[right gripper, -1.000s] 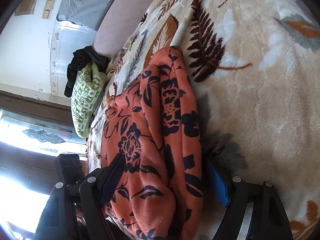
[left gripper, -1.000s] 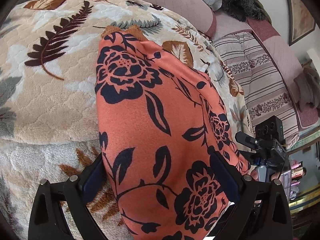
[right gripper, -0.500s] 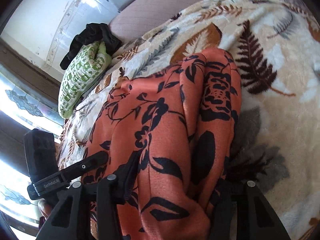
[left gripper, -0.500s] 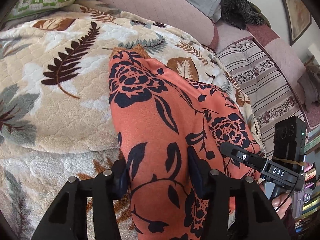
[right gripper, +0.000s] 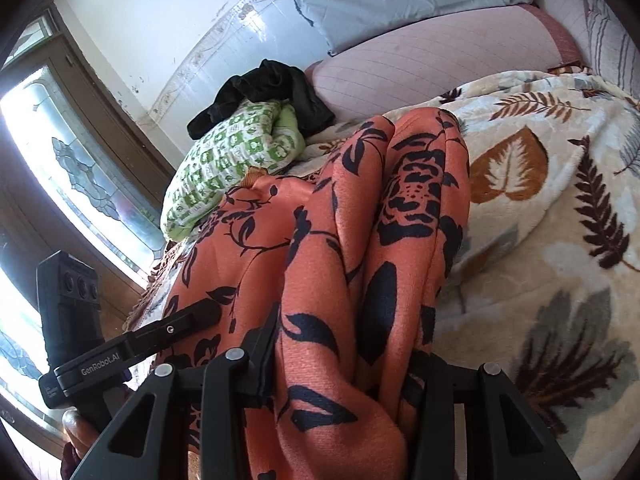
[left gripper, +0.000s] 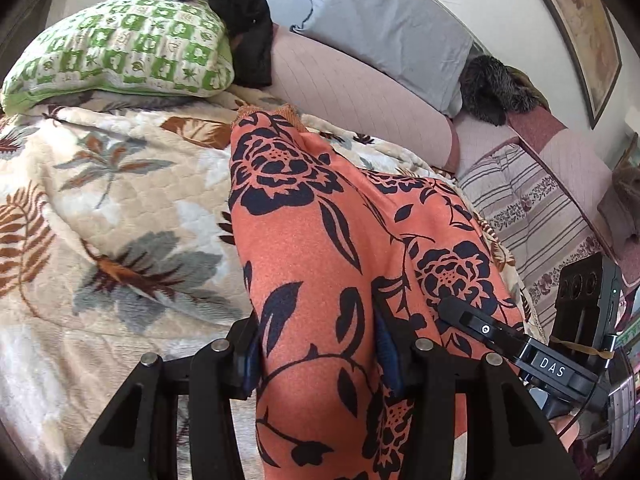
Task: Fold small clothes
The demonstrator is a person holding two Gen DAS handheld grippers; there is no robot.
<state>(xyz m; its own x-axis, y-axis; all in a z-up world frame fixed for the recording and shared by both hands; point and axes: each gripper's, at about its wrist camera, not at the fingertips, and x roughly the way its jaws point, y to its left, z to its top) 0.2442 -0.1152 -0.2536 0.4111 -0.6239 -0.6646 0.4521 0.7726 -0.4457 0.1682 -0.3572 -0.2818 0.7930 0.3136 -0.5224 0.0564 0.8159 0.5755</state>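
**Left wrist: both tongs pinching cloth**

Left gripper (left gripper: pixel 316 344) clamped on orange floral garment (left gripper: pixel 320 248), raised over leaf-print blanket (left gripper: pixel 120 208). Right gripper (right gripper: pixel 340 364) closing, pads pressing bunched folds of same garment. Green pillow (left gripper: pixel 120 56) beyond.

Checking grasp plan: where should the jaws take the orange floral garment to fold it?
The near hem of the garment, one grip per corner, from the near bed edge. It lies lengthwise away from the cameras with its far end on the blanket; both grippers already pinch bunched fabric there.
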